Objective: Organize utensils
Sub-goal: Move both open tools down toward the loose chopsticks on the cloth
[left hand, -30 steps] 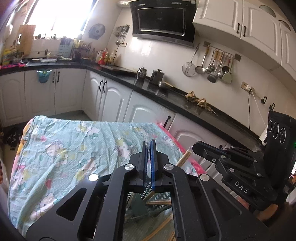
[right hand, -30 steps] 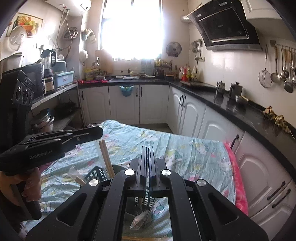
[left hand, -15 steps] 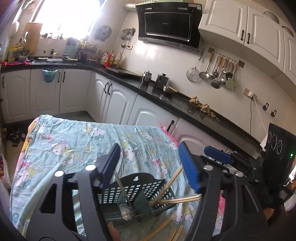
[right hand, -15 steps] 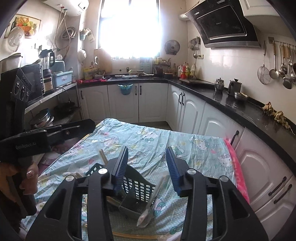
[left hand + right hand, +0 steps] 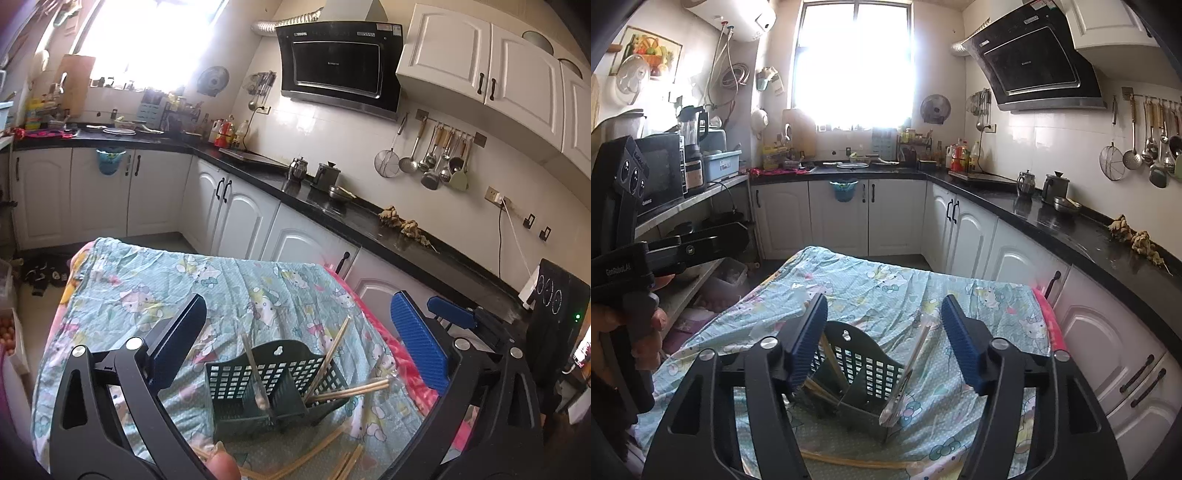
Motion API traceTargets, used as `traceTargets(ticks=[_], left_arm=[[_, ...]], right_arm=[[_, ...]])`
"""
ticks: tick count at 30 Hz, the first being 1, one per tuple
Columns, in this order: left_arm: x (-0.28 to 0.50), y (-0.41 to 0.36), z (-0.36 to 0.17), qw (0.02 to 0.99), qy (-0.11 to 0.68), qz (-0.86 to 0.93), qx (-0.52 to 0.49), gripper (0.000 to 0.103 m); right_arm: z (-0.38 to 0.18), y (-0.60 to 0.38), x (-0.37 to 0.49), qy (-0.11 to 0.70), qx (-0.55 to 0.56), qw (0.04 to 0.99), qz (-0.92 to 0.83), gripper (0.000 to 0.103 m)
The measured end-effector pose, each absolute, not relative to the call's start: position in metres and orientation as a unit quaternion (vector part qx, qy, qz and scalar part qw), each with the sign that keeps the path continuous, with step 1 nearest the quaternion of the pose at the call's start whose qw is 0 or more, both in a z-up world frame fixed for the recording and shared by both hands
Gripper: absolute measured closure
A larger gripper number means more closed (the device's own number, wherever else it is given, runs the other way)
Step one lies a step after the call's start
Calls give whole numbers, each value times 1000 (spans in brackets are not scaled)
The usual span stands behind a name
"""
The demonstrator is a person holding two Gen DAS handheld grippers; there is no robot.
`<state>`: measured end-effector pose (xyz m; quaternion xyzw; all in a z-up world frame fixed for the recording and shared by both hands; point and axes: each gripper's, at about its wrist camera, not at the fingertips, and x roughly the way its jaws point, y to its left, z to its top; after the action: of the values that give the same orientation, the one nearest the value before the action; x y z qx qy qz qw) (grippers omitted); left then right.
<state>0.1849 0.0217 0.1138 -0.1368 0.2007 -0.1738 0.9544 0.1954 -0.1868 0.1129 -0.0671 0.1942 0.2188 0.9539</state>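
The left gripper (image 5: 295,339) hangs over the tabletop (image 5: 140,295), which is covered in a cartoon-print cloth, its fingers (image 5: 417,347) opening wide with nothing pressed between them. Below them stands a dark green utensil basket (image 5: 266,384). Wooden chopsticks (image 5: 332,354) lean in its right compartment and a clear-handled utensil (image 5: 253,365) in its left. More chopsticks (image 5: 314,450) lie loose on the cloth nearer the camera. At far right the right gripper (image 5: 454,317) shows.
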Motion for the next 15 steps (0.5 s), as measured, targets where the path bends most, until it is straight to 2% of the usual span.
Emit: traceTargets(ticks=[6, 15], left_arm=[[166, 29, 115, 954, 193, -176, -145, 11], [139, 36, 106, 955, 189, -174, -147, 11]], right_arm=[[115, -190, 179, 187, -67, 954, 223, 36], [110, -192, 158, 186, -66, 954, 226, 35]])
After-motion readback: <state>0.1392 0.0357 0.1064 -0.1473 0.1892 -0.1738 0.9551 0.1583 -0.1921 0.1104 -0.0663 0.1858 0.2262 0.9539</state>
